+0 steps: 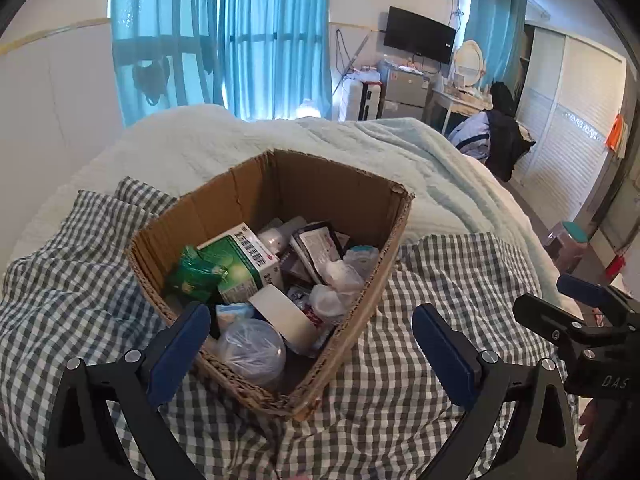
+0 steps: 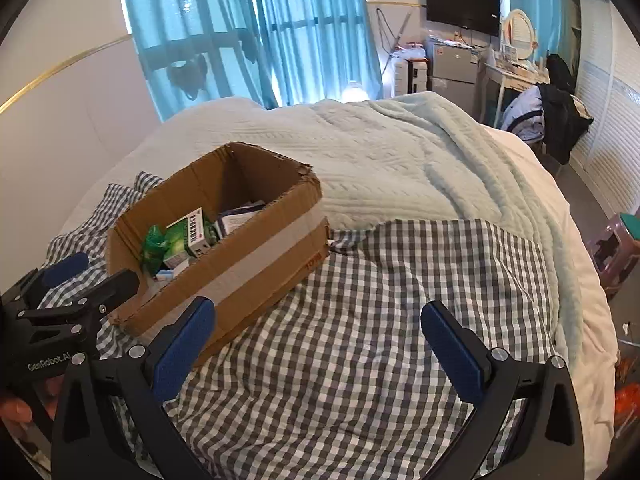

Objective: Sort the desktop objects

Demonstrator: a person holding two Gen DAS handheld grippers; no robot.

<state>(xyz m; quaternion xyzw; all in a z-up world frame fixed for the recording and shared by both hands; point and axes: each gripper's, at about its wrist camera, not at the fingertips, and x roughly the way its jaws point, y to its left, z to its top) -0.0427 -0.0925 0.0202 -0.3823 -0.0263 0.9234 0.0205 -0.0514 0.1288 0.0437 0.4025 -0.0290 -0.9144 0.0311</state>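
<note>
Left gripper [image 1: 311,346] has its 2 blue-padded fingers [image 1: 180,350] spread wide with nothing between them, hovering over the near corner of the open brown cardboard box [image 1: 348,196], so one pad sits over the box's near left wall and the other is out over the cloth. Right gripper [image 2: 318,346] is the same deal, both blue pads [image 2: 452,354] splayed apart and holding nothing, parked above the grey and white checked cloth [image 2: 400,320] just right of the box; in the left wrist view you can see it off at the right edge [image 1: 576,312]. The box sits on that checked cloth and it's packed with stuff: a green and white rectangular medicine carton with red print [image 1: 240,260] leaning against a crinkly green plastic packet [image 1: 192,276], a round clear plastic tub [image 1: 252,348] in the near corner, a white roll of tape [image 1: 280,312] right beside it, some crumpled clear plastic wrap [image 1: 340,280], a dark flat sachet [image 1: 316,248] propped on edge toward the middle, and what looks like a small white bottle [image 1: 276,236] behind the carton. From the right wrist view there's a wide strip of pale tape [image 2: 260,260] along the box's outer side. The cloth is spread over a bed with a pale mint textured blanket [image 2: 380,160] behind it, and teal curtains [image 2: 248,32] hang beyond that.
</note>
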